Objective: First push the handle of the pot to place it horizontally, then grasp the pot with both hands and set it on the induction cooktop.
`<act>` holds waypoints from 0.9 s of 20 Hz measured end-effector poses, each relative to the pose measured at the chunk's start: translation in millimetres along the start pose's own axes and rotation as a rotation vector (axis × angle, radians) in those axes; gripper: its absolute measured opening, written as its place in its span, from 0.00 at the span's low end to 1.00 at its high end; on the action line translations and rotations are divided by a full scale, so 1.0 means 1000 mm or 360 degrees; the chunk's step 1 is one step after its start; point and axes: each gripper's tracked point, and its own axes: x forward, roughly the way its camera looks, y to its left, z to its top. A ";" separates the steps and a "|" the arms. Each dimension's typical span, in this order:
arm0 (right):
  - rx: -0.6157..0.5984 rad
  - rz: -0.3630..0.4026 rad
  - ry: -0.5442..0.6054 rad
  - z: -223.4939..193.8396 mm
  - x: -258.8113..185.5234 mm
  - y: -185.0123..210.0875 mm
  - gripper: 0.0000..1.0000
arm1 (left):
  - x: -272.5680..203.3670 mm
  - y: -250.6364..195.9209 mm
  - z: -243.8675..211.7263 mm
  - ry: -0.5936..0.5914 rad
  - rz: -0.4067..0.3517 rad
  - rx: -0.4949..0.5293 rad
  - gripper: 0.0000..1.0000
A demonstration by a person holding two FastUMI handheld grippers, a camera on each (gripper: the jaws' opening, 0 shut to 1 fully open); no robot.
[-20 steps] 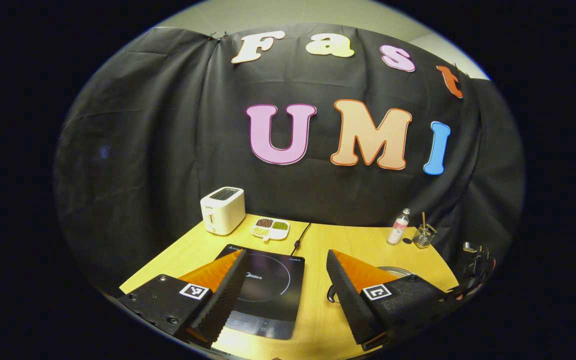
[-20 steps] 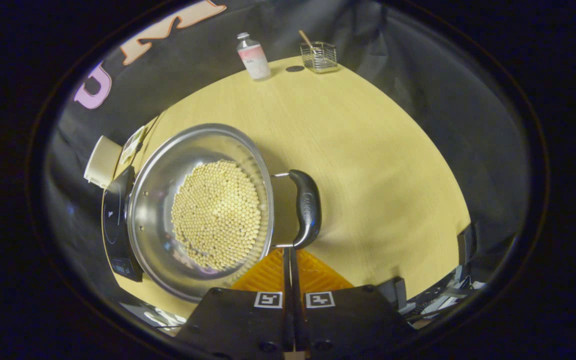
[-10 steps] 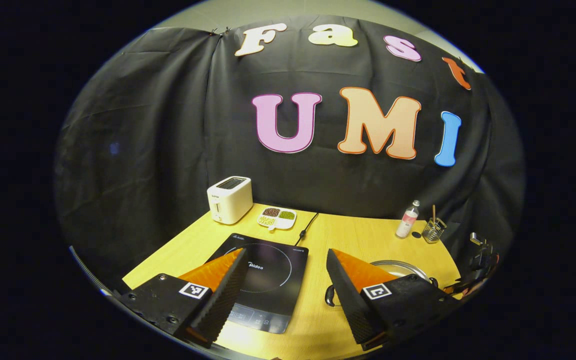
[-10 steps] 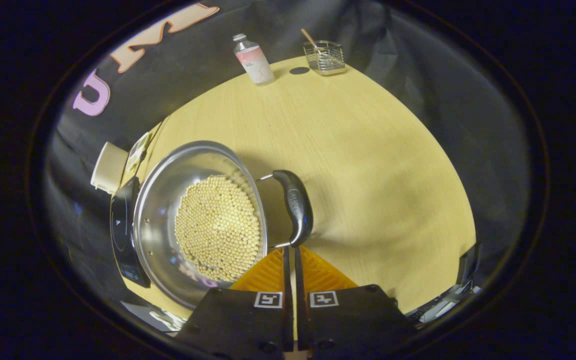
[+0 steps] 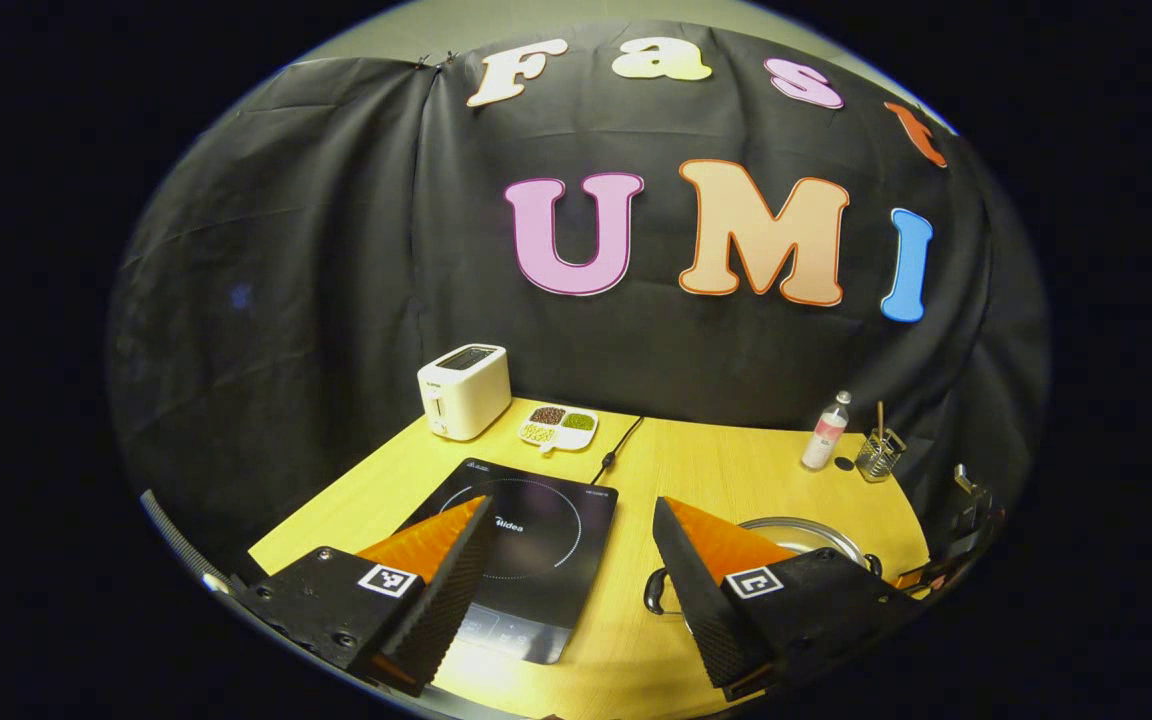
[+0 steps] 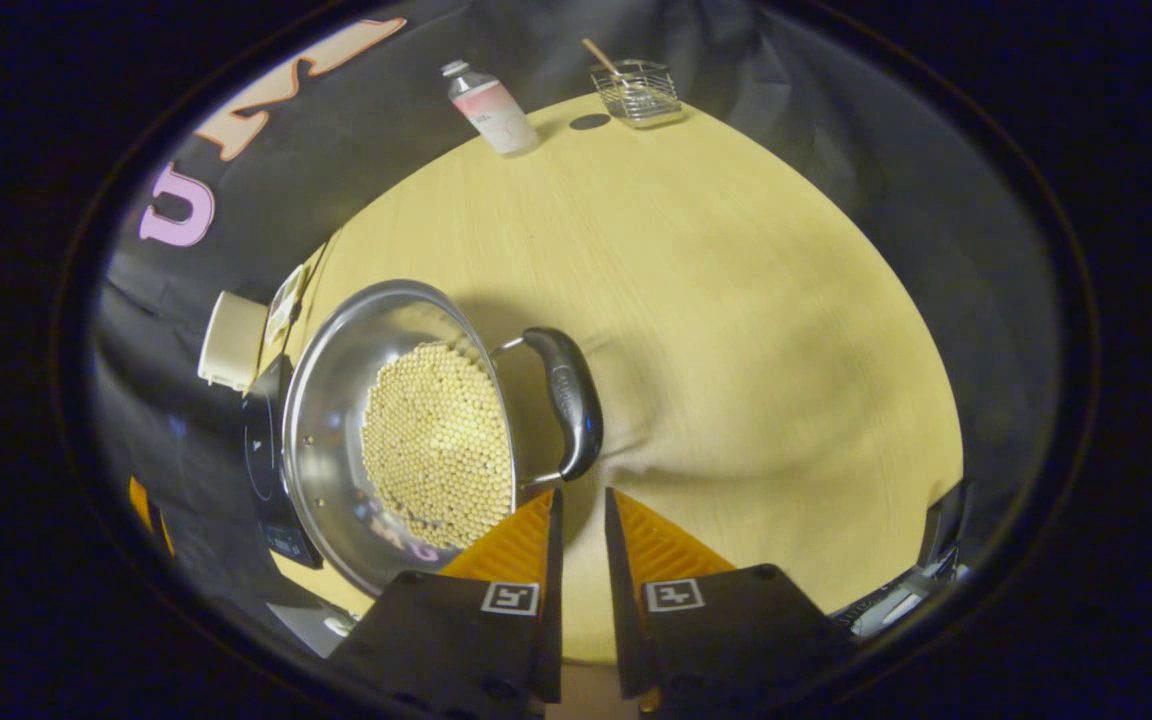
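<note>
Pot [image 6: 406, 430]: sat on the tabletop beside the cooktop [image 5: 526, 540], well back from the far edge.
Right gripper [image 6: 576, 510]: fingers slightly apart, near the handle [image 6: 566, 400].
Left gripper [image 5: 571, 530]: wide apart.
Tip: push the handle slowly.

Left tool [image 5: 571, 520] spread wide, level; right tool [image 6: 579, 500] slightly parted, angled downward.

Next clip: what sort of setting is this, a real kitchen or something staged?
It looks like a staged kitchen tabletop in a recording booth, not a real kitchen. A wooden table holds an induction cooktop, a toaster and a steel pot of beans, with black cloth hung behind as a wall.
</note>
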 end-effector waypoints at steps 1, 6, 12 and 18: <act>0.0005 0.0008 0.0011 -0.002 -0.004 0.000 0.28 | 0.001 -0.002 -0.002 0.0013 0.0001 -0.0006 0.96; -0.0023 0.0011 -0.0024 0.001 -0.019 -0.009 0.72 | 0.007 -0.015 -0.018 0.0112 -0.0022 -0.0017 0.93; -0.0009 0.0121 -0.0088 0.017 -0.045 -0.007 0.94 | 0.009 -0.031 -0.039 0.0241 -0.0077 -0.0043 0.96; 0.0014 0.0201 -0.0093 0.033 -0.042 0.005 0.94 | 0.020 -0.042 -0.080 0.0501 -0.0115 -0.0053 0.97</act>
